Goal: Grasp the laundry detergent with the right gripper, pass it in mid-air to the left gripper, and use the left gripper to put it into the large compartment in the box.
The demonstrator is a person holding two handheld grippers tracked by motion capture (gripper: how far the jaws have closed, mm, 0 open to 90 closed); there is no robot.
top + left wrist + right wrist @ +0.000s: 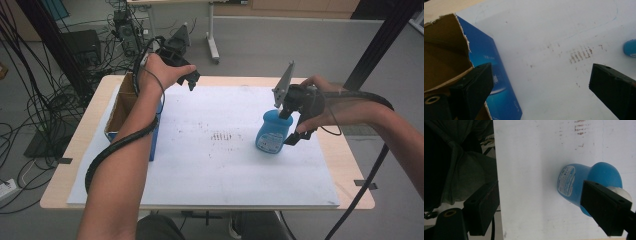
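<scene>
A blue plastic bottle (270, 134) with a printed label stands upright on the white sheet (215, 165), right of the middle. My right gripper (291, 128) hovers just over its right side, open. In the right gripper view the bottle (576, 182) lies to the right, with one black jaw in front of its white cap (625, 195); the gap of that gripper (541, 207) holds nothing. My left gripper (192, 81) is raised over the sheet's far left, open and empty. Its view (540, 90) looks down on bare sheet beside the blue box (484, 52).
An open-topped blue cardboard box (131, 107) with a torn brown rim stands at the table's left edge, under the left forearm. The sheet carries brown smudge marks (220, 136) at its middle. The wooden table (346, 161) borders the sheet. Cables and a desk leg are on the floor beyond.
</scene>
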